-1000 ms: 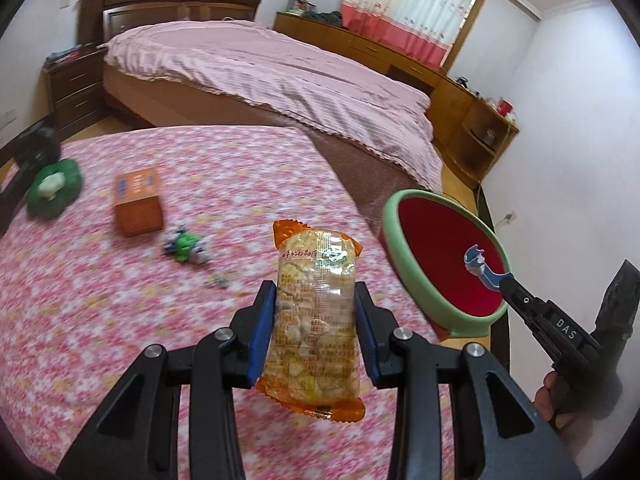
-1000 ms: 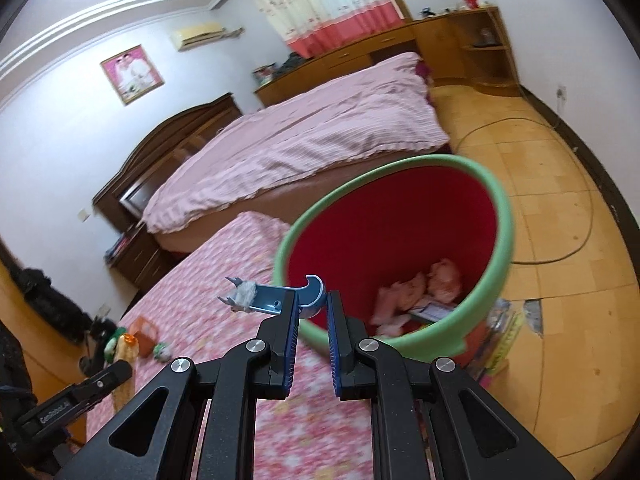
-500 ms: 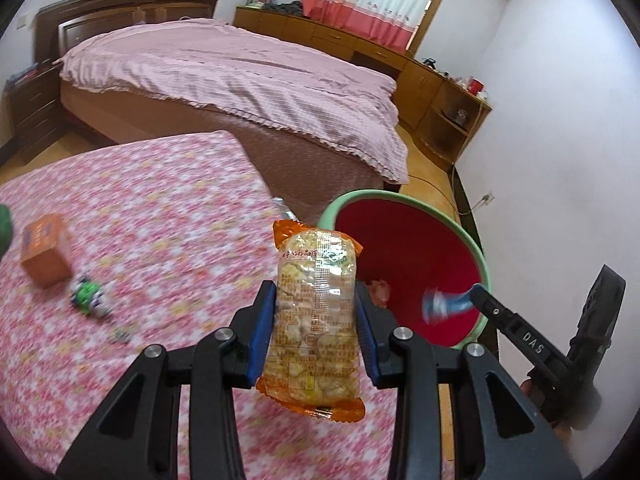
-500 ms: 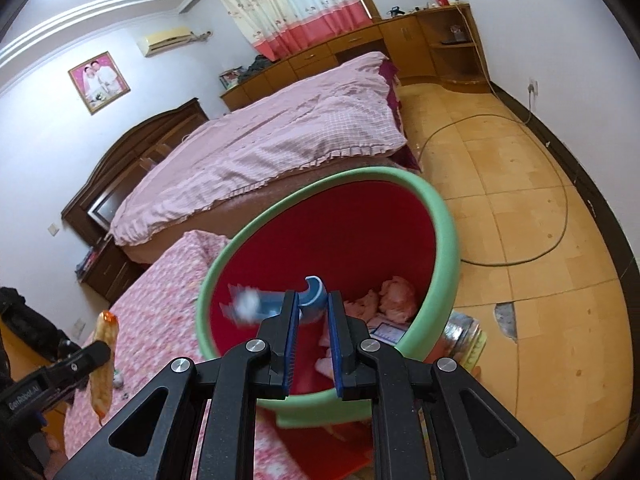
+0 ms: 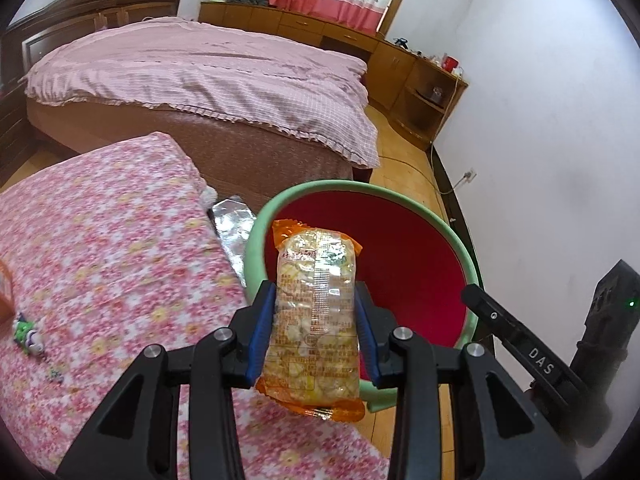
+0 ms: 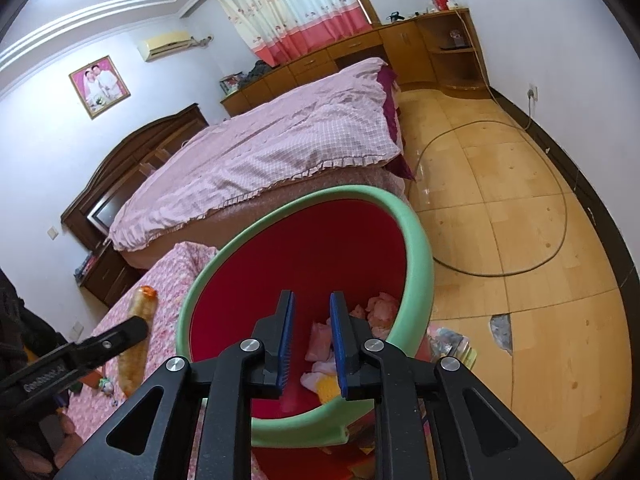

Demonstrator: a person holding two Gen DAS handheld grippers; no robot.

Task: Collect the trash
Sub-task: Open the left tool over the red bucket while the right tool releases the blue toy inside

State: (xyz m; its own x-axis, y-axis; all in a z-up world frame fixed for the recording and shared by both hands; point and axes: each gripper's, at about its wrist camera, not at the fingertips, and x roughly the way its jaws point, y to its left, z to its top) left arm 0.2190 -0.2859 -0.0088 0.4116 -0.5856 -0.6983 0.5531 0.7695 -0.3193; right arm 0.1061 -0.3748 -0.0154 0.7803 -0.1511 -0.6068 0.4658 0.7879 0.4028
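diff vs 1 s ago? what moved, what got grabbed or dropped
The right gripper opened over the bin and no longer holds the small blue-and-white scrap it carried. The left gripper swung from the floral tabletop toward the bin. Unchanged: the left is still clamped on the snack packet.

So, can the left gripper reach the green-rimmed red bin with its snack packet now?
Probably yes: the left gripper, shut on the orange snack packet, has the green-rimmed red bin just ahead, with nothing between.

Left wrist view looks along its fingers, close above the bin (image 5: 452, 236) rim, bed (image 5: 200, 76) beyond. Right wrist view looks steeply down into the same bin (image 6: 420, 256), nearer; both share bin, bed, curtain wall.
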